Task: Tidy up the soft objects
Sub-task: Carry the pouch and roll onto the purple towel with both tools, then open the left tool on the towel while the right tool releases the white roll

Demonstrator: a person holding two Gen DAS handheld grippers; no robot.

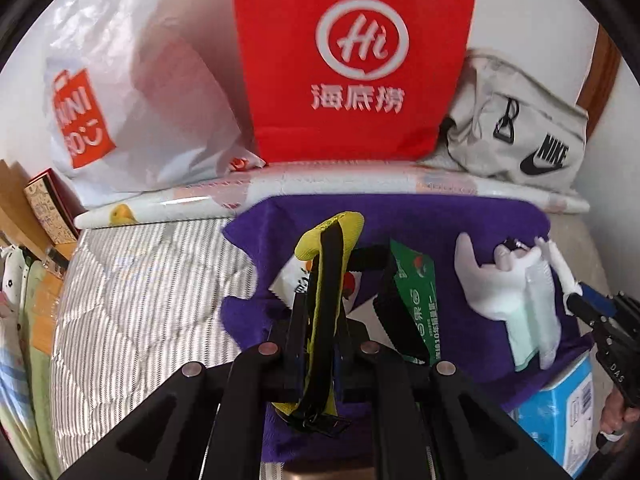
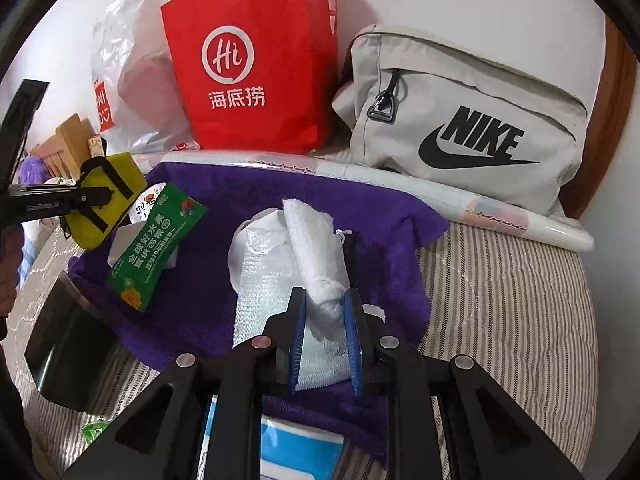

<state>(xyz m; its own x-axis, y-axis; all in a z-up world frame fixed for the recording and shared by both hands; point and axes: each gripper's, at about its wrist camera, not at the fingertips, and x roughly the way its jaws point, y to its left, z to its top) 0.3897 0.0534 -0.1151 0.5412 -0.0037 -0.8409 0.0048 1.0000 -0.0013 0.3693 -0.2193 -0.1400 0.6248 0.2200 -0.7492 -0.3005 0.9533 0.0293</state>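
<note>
A purple towel (image 1: 440, 220) lies spread on the striped bed. My left gripper (image 1: 320, 308) is shut on a yellow pad with black straps (image 1: 332, 224) and holds it above the towel's left part. Just beyond it, a green packet (image 1: 416, 280) and a white snack packet (image 1: 292, 276) rest on the towel. In the right wrist view my right gripper (image 2: 326, 300) is shut on a bunched white cloth (image 2: 312, 232), which droops onto the purple towel (image 2: 240, 188). The left gripper (image 2: 86, 200) with the yellow pad (image 2: 100, 204) shows at that view's left edge.
Along the wall stand a red paper bag (image 1: 352, 60), a white plastic bag (image 1: 140, 100) and a grey Nike bag (image 2: 460, 120), behind a rolled printed sheet (image 1: 360, 184). A blue tissue pack (image 1: 568, 408) and a black box (image 2: 68, 344) sit at the towel's near edge. Striped bedding (image 2: 500, 300) spreads right.
</note>
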